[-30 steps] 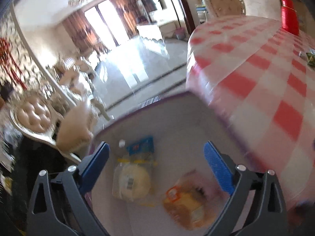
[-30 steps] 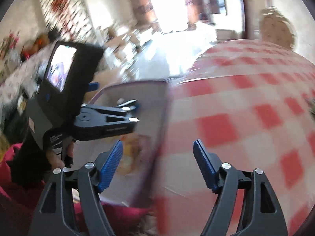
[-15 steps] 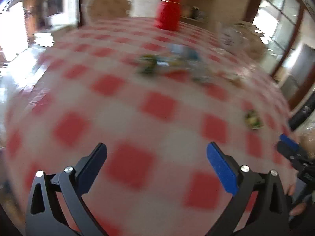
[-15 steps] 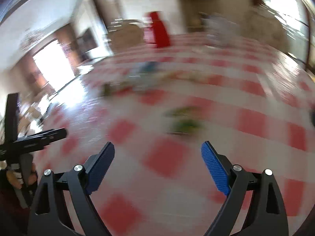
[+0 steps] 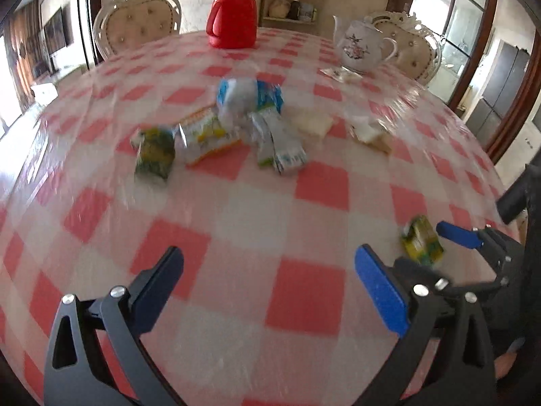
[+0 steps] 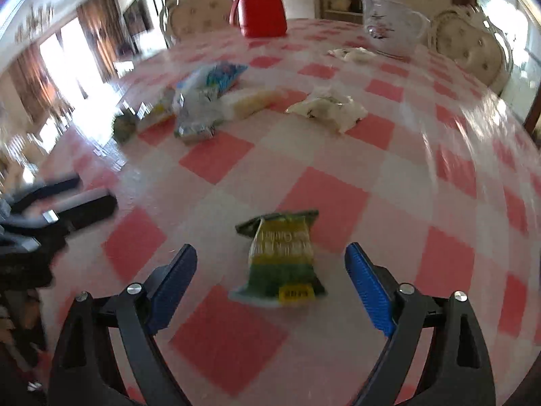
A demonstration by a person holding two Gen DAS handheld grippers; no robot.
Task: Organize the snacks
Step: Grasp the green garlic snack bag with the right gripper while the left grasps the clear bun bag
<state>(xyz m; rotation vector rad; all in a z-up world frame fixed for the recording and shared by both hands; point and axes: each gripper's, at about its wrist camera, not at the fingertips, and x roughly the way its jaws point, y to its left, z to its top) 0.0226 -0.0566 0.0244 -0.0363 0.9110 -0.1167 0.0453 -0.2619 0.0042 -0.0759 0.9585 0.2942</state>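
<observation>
A small green and yellow snack packet [image 6: 280, 260] lies flat on the red-checked tablecloth [image 6: 338, 196], between the blue pads of my right gripper [image 6: 270, 253]. Those jaws are closing, with the pads still clear of the packet. The left wrist view shows the same packet [image 5: 422, 241] at the right, beside one of the right gripper's fingers [image 5: 456, 235]. My left gripper [image 5: 268, 257] stands open over bare cloth. Farther back lies a loose pile: a green packet [image 5: 154, 150], an orange one [image 5: 206, 133], a blue and white bag [image 5: 248, 96] and pale wrapped pieces [image 5: 312, 120].
A red thermos jug [image 5: 233, 17] and a white flowered teapot [image 5: 358, 45] stand at the table's far side. Cream padded chairs [image 5: 138, 23] stand behind it. The table's rounded edge falls away at the left, toward a bright room.
Both views have swung from a box of snacks beside the table to the table top. The right gripper now straddles the green and yellow packet.
</observation>
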